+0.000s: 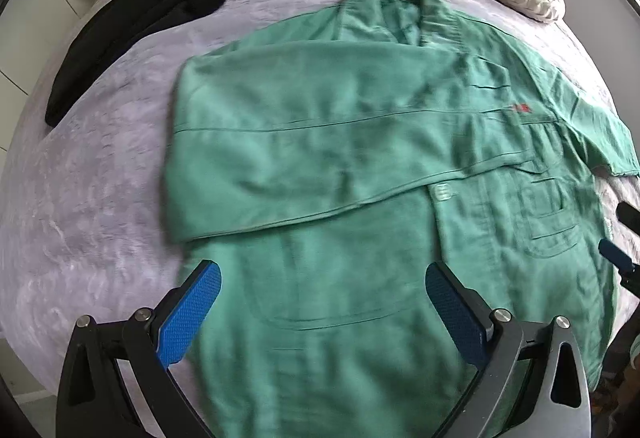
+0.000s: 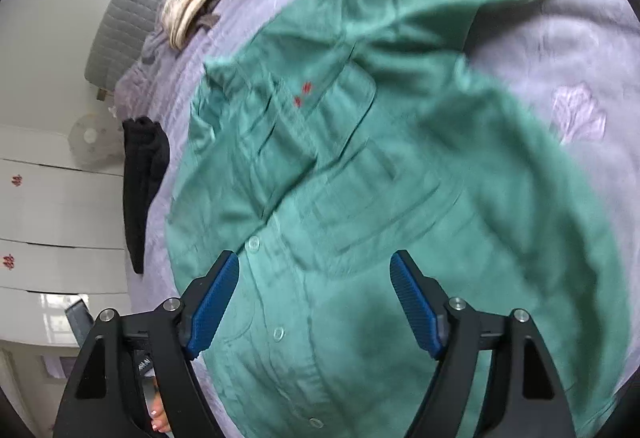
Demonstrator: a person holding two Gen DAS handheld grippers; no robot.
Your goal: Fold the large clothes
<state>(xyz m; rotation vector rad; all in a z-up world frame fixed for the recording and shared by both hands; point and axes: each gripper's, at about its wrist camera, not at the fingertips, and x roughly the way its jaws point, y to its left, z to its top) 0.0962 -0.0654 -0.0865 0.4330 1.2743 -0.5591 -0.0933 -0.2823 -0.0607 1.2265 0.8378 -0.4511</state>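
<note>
Below both open jaws, green shirt (image 1: 360,157) flat on bedspread (image 1: 100,177).

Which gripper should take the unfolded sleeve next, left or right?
Probably right. The spread sleeve lies on the green shirt's right side, where the open right gripper hangs. The left gripper, also open, hangs nearer the side already folded.

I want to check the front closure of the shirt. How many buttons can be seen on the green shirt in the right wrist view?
3 on the green shirt: one button near the left blue pad, one lower on the placket, one by the bottom edge. Folded cloth may hide more.
</note>
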